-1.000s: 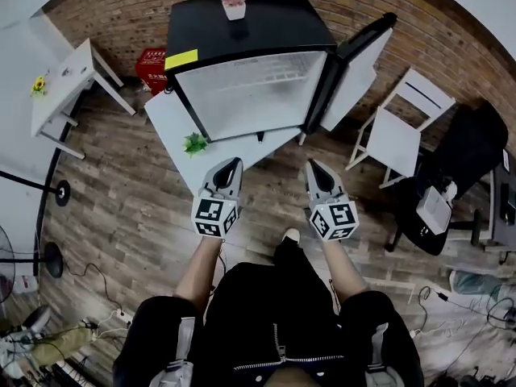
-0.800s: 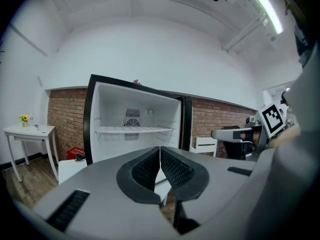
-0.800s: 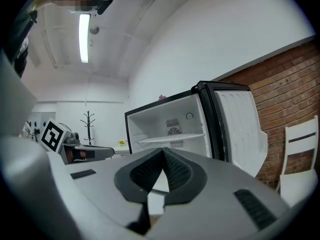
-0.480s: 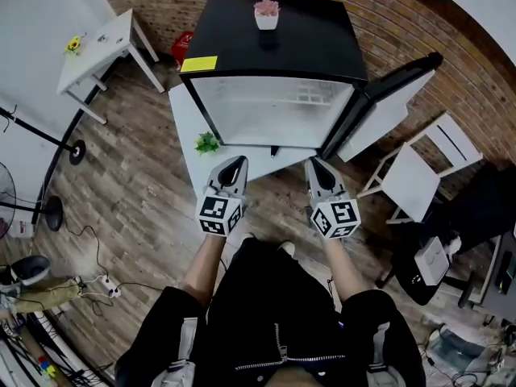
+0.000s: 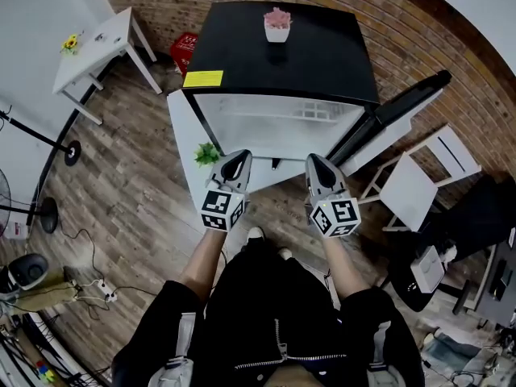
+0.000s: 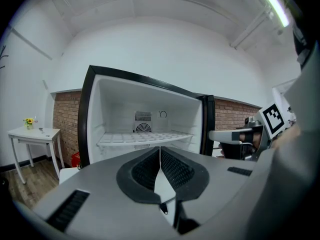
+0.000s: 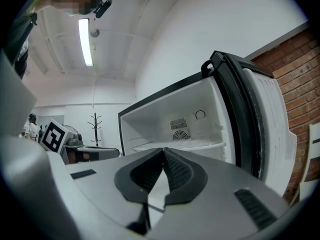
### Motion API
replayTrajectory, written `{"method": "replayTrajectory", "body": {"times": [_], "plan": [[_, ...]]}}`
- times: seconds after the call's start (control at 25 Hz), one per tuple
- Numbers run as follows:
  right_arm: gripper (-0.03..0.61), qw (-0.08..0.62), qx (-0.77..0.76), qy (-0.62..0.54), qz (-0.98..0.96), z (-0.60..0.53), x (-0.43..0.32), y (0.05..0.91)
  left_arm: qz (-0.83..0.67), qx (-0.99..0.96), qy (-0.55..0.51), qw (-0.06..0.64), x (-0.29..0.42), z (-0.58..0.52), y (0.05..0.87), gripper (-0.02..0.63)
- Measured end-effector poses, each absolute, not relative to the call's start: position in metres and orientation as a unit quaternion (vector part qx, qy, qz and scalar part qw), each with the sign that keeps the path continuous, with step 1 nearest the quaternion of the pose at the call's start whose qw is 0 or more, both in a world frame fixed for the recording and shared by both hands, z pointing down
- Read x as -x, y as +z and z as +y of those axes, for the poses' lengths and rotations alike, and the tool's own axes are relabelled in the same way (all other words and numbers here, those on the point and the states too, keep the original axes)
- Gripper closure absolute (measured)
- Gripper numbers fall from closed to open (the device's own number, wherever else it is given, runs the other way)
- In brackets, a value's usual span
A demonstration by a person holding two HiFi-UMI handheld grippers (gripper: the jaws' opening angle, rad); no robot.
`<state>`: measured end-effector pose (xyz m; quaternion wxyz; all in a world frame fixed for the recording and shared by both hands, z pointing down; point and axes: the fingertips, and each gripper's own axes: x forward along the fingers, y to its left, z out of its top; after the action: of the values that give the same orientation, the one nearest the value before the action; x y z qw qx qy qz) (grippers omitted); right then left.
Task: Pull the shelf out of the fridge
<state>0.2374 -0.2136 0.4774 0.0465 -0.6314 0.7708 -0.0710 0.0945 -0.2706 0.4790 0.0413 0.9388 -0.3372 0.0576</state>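
Observation:
A small black fridge [image 5: 282,63] stands open on a white table [image 5: 184,135], its door [image 5: 395,123] swung out to the right. Inside it a white wire shelf [image 6: 145,138] lies level across the white interior; the same shelf [image 7: 182,145] shows in the right gripper view. My left gripper [image 5: 236,165] and my right gripper [image 5: 316,168] hover side by side in front of the fridge, short of its opening. Both are shut with nothing between the pads. In the left gripper view the left gripper [image 6: 160,151] points at the shelf's front edge.
A pink potted plant [image 5: 277,22] sits on the fridge top. A small green plant [image 5: 207,153] stands on the white table by my left gripper. A white side table [image 5: 97,43] is at the left, a red crate [image 5: 184,48] behind, white chairs [image 5: 415,188] at the right.
The view has moved closer to the fridge and centred on it. Both grippers stay shut and have come a little nearer the fridge opening.

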Motion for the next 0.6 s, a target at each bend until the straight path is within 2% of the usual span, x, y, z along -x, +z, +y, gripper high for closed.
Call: {"method": "replayTrajectory", "body": {"times": [0.2,0.48,0.6], "plan": [[0.572,0.047,0.644,-0.070,0.761,-0.224,-0.237,0.482,-0.323,-0.944,0.057,0.041,-0.096,-0.285,0.485,0.591],[0.469,0.043,0.646,-0.115,0.754,-0.231,-0.232,0.503,-0.305,-0.950,0.056,0.041,-0.097,-0.293,0.490,0.591],[0.457,0.049,0.649,-0.127,0.749,-0.232,-0.231,0.508,-0.300,-0.951,0.053,0.042,-0.097,-0.295,0.490,0.591]]}}
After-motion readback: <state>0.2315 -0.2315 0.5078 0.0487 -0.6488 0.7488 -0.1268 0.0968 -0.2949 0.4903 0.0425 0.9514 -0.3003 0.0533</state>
